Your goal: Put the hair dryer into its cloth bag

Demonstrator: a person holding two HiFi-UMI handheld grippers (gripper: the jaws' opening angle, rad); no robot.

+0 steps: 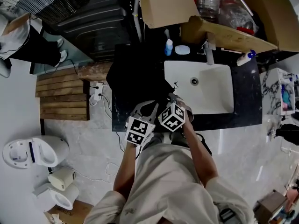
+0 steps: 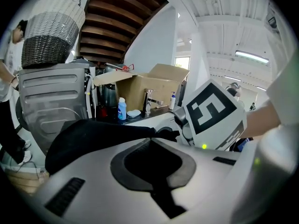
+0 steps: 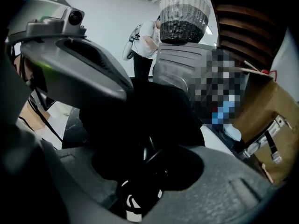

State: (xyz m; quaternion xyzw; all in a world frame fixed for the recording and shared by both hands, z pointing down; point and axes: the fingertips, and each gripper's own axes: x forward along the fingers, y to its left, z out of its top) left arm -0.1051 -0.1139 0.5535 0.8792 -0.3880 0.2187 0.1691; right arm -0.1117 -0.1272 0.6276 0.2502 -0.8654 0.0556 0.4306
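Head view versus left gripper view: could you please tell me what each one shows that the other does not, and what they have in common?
Only the head view shows the toilet on the floor and the sink's drain. Only the left gripper view shows the underside of the wooden stairs and the strip light on the ceiling. Both show the cardboard box, the blue bottle beside the faucet, and the black cloth bag.
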